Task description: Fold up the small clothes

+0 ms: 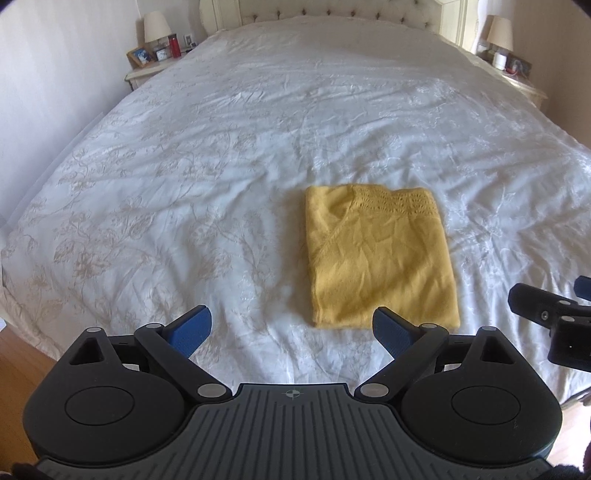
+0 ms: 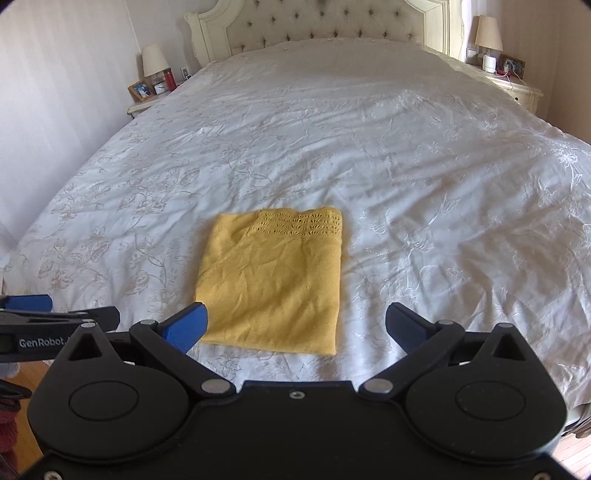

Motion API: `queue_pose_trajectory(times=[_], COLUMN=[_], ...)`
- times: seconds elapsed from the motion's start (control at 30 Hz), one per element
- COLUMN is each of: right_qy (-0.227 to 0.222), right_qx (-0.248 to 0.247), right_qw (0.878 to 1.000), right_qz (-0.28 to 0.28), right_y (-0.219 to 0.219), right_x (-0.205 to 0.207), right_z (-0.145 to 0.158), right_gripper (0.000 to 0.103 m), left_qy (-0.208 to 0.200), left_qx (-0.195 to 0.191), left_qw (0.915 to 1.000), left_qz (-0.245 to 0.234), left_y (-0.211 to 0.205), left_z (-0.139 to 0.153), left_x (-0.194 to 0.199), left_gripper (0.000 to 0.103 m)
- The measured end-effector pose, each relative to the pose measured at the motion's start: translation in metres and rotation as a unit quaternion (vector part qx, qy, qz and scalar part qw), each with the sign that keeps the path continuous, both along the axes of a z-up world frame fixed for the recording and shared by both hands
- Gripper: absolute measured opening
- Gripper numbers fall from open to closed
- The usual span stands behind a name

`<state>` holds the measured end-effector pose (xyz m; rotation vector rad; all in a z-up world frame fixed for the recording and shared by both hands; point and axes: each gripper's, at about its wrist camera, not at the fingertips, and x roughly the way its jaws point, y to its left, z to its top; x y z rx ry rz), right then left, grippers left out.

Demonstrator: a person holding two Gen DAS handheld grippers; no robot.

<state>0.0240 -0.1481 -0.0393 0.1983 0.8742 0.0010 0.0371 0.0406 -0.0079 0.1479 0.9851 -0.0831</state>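
Observation:
A yellow knit garment lies folded into a neat rectangle on the white bedspread, its lace trim along the far edge. My left gripper is open and empty, hovering just short of the garment's near left corner. My right gripper is open too, held above the garment's near edge with nothing between its blue pads. Each gripper shows at the side of the other's view: the right one at the far right, the left one at the far left.
The bed fills most of both views, with a tufted headboard at the back. Nightstands with lamps and small items stand on both sides. Wooden floor shows at the near left.

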Motion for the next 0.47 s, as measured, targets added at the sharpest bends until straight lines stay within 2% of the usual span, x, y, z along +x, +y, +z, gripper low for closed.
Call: queue_pose_trajectory(times=[0.17, 0.47], right_qy=[0.006, 0.025], right_qx=[-0.009, 0.007], right_qw=[1.000, 1.000], right_qz=[0.012, 0.008], right_y=[0.006, 0.006], right_x=[0.002, 0.011], right_z=[-0.003, -0.010], right_gripper=[0.102, 0.102], left_qy=[0.015, 0.033], left_qx=[0.002, -0.001], left_qw=[0.9998, 0.9994], left_qz=[0.011, 0.009], left_y=[0.005, 0.008], left_z=[-0.006, -0.013], left_x=[0.002, 0.009], left_gripper=[0.095, 0.095])
